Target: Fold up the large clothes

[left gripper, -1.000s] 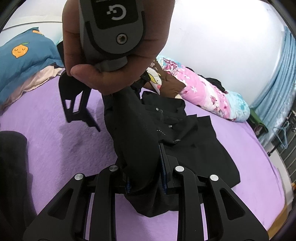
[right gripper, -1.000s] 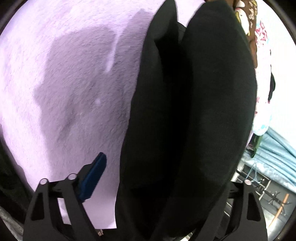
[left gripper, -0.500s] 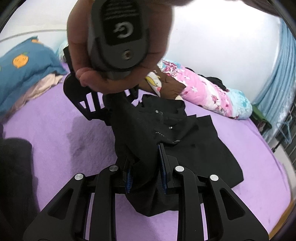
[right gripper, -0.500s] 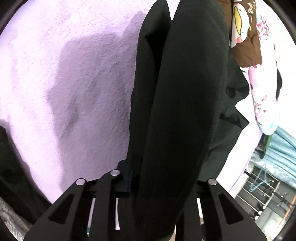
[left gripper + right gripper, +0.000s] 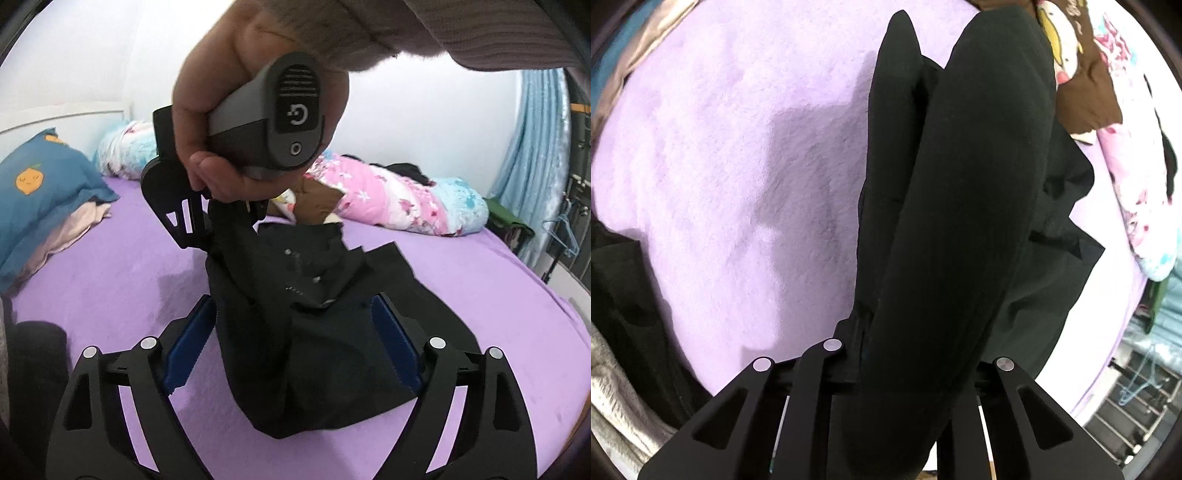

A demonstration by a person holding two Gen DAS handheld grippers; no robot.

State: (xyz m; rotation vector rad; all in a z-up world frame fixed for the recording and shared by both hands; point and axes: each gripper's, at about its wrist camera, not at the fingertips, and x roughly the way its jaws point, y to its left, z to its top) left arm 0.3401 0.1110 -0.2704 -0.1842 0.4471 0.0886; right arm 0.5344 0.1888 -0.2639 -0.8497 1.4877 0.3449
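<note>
A large black garment lies partly spread on the purple bed. My left gripper is open, its blue pads wide apart on either side of a bunched fold of the garment. My right gripper, held in a hand above and beyond it, is shut on the black garment and lifts a fold of it. In the right wrist view the black cloth hangs from the shut jaws and hides most of the fingers.
A blue pillow with an orange print lies at the left. A pink and blue floral quilt and a brown cushion lie at the back. A blue curtain and a rack with hangers stand at the right.
My left gripper has opened and let go of the garment fold. My right gripper has closed on the cloth and risen with it, tilting over.
</note>
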